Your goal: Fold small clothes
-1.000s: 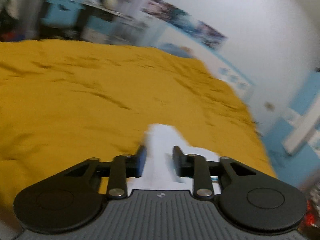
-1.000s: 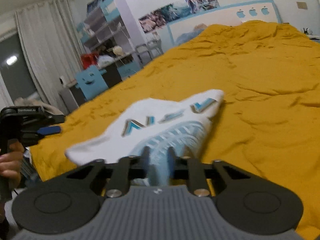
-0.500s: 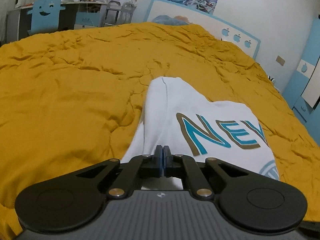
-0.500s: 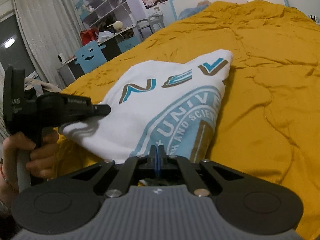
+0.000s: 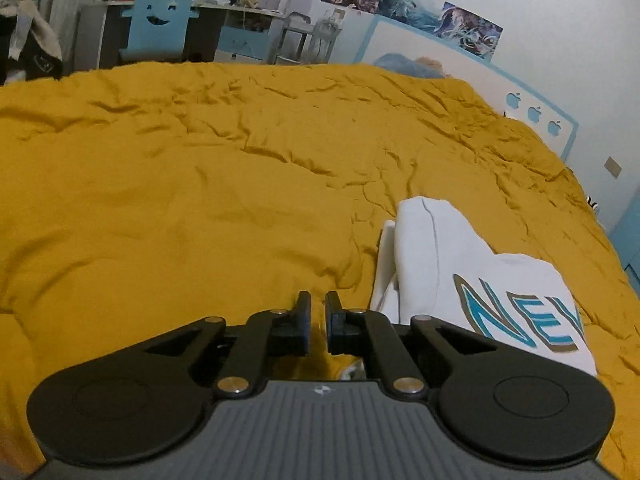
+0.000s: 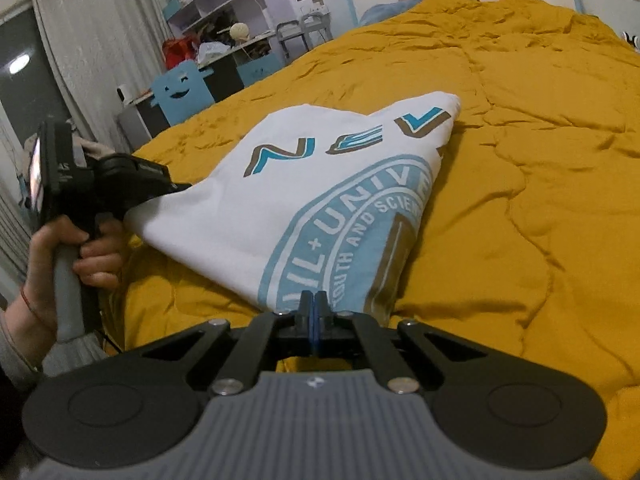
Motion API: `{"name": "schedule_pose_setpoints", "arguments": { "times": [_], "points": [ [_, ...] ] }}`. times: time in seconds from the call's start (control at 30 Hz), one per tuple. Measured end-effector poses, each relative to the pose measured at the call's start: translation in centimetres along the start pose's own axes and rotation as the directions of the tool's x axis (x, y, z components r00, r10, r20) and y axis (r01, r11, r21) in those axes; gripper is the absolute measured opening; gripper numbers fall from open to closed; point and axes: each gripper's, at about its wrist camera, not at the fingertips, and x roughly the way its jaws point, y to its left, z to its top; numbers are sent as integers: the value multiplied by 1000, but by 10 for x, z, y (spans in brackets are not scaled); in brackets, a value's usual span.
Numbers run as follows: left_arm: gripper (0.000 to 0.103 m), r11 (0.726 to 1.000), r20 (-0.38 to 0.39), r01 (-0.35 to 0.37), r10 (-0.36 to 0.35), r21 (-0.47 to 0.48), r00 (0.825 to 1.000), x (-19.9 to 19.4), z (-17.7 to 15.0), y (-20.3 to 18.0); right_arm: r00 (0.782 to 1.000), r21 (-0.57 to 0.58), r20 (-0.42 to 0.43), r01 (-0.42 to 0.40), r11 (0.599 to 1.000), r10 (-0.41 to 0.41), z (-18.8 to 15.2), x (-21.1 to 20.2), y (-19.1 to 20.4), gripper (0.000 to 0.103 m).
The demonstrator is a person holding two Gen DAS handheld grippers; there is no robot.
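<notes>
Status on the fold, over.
Right gripper shut on hem of white printed T-shirt. Left gripper jaws opening, nothing seen between. Shirt on mustard bedspread. Nothing obstructing.

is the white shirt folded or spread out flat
Folded. The white shirt lies doubled on the yellow bedspread, its printed word and round emblem cut off at a folded edge, with layered edges visible in the left wrist view.

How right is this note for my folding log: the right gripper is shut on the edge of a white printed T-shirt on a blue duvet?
Nearly: the duvet is mustard yellow, not blue, as the right wrist view shows. The right gripper is shut on the edge of the white printed T-shirt.
</notes>
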Motion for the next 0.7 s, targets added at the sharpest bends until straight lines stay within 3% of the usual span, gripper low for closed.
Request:
{"name": "schedule_pose_setpoints", "arguments": {
  "times": [0.17,0.27,0.37,0.47,0.5,0.57,0.7],
  "points": [
    [33,999,-7,20,-20,48,1000,-31,7,-12,999,15,-44,21,1000,-20,-4,-12,1,0],
    [52,997,-13,-2,3,81,1000,-51,10,-25,999,2,-19,30,1000,-30,-6,-25,6,1],
    [62,992,-69,5,4,123,998,-66,6,-35,1000,0,11,28,1000,-28,0,-39,13,2],
    [71,988,-112,23,-6,151,994,-84,-2,-43,999,-14,45,22,1000,-21,8,-55,26,12],
    [73,988,-124,33,-14,149,992,-90,-5,-45,999,-11,48,17,1000,-17,10,-60,30,22],
    [82,988,-147,48,-27,146,989,-101,-13,-54,1000,22,25,0,1000,0,15,-66,38,29],
    [86,977,-175,45,-8,208,985,-119,-28,-79,999,35,-33,22,999,-21,20,-77,61,44]
  ]
}}
